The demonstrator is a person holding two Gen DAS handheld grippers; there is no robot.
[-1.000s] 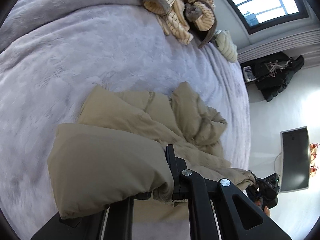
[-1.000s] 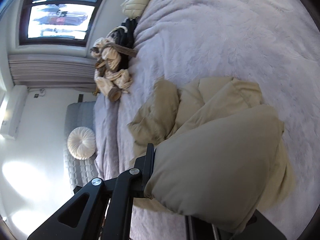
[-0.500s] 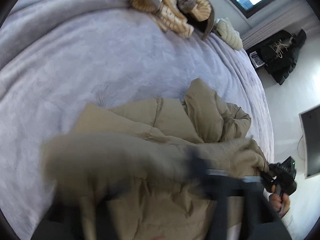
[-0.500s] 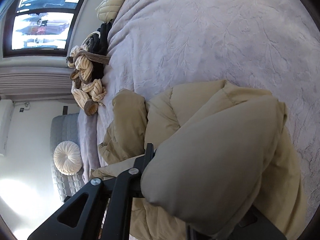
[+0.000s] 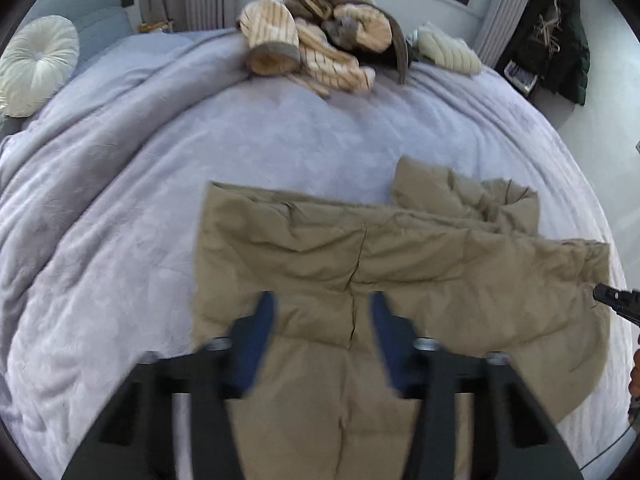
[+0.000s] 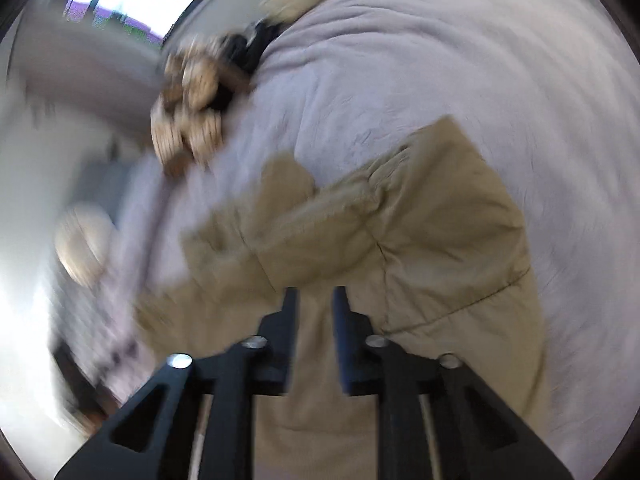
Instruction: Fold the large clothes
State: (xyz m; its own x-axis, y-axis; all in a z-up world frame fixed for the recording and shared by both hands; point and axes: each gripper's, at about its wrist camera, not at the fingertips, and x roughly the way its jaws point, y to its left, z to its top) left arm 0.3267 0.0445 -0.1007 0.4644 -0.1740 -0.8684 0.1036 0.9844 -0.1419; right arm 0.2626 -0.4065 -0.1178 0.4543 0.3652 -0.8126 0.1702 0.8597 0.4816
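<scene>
Left gripper (image 5: 322, 320): jaws apart and closing, nothing pinched between them; the jacket shows below the gap.
Right gripper (image 6: 314, 304): jaws a narrow slot apart, nothing visibly clamped; this view is blurred, so contact with the cloth cannot be settled.
Garment: khaki padded puffer jacket (image 5: 360, 264), matte shell, quilted seams.
Position: lying on the pale lilac plush bedspread (image 5: 120, 200), near its close edge, partly folded, sleeve area bunched at the far right.
Handling, judged: light but bulky, soft, springy padding likely to puff back open; shell probably a little slippery.
Where to grip: at hem corners or along a seam, pinching both layers.
Elsewhere: heap of cream striped knitwear (image 5: 316, 48) well apart at the far edge.
</scene>
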